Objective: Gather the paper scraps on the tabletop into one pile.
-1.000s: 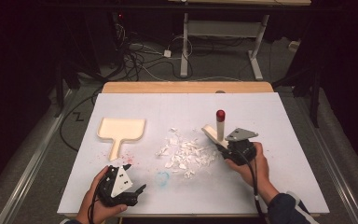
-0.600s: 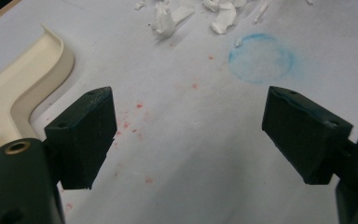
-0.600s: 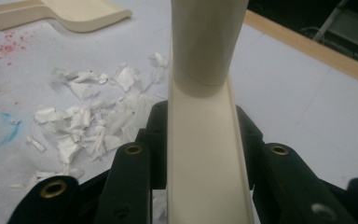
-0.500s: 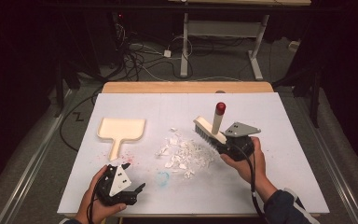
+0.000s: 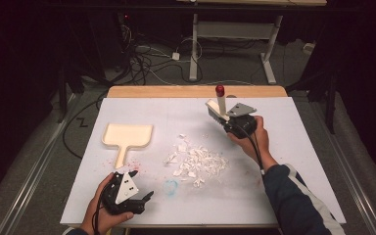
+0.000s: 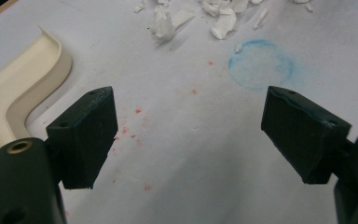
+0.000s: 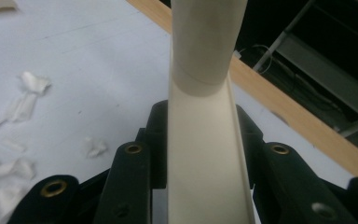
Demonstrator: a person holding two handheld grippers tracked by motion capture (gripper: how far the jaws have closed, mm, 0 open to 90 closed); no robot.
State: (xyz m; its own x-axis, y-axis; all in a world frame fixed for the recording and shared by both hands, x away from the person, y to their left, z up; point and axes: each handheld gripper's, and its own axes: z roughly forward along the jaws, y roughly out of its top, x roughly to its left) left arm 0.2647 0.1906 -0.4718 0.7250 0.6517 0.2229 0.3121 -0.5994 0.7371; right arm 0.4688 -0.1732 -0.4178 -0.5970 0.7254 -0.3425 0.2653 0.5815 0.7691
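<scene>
- Near the far right of the table (image 5: 293,161), your right gripper (image 5: 237,124) has its fingers clamped on the handle of the cream brush (image 5: 219,108), which you hold lifted above the table with its red tip up.
- Toward the near left edge, your left gripper (image 5: 127,195) rests with its fingers (image 6: 86,133) wide apart and nothing between them.
- To sweep well, I judge you should bring the bristles down just beyond the paper scraps (image 5: 196,161) and drag them toward the dustpan (image 5: 126,138), keeping the brush low so the light pieces do not scatter.
- Take the dustpan's handle with the left gripper and steady it first.
- Count: one brush, one dustpan, one loose pile of many white scraps, and one faint blue ring stain (image 6: 260,64).
</scene>
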